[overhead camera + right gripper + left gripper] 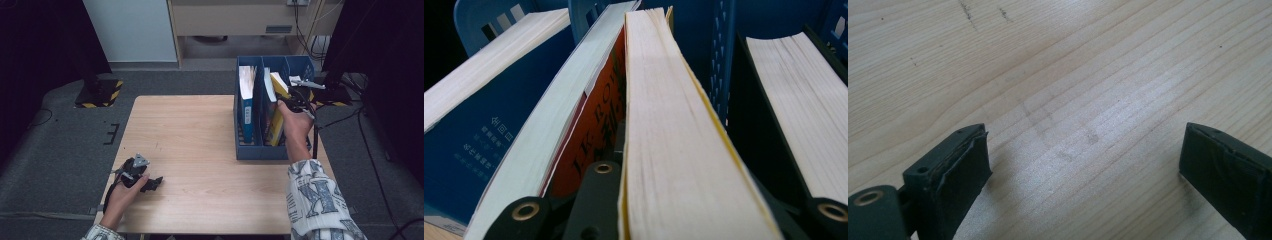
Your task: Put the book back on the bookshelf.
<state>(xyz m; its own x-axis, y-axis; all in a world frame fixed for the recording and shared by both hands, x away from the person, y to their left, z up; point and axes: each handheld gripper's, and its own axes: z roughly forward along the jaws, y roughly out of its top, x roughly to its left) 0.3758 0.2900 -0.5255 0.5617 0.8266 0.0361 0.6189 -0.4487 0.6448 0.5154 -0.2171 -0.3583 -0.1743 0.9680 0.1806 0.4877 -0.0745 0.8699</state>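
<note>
At the upper right, the right gripper (295, 101) jaws clamp the thick yellow-covered book (674, 130), half-seated in the blue plastic file rack (260, 150); the left gripper (1083, 165) jaws gape empty over the wooden counter (200, 150).

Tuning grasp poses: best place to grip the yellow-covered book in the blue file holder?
Grip the yellow-covered book across its thickness at the upper page edge, coming from above on the holder's open front side. It leans upright in the blue file holder, neighbours close beside it, so only that edge looks free. The right gripper is shut on it there.

The person wears white sleeves (312, 192) printed with grey-blue letter patterns. Each black tool (141, 181) carries a grey three-cornered plate (140, 161) and a black cable (315, 142); brass-ringed screw holes (525, 211) mark the jaw bases.
</note>
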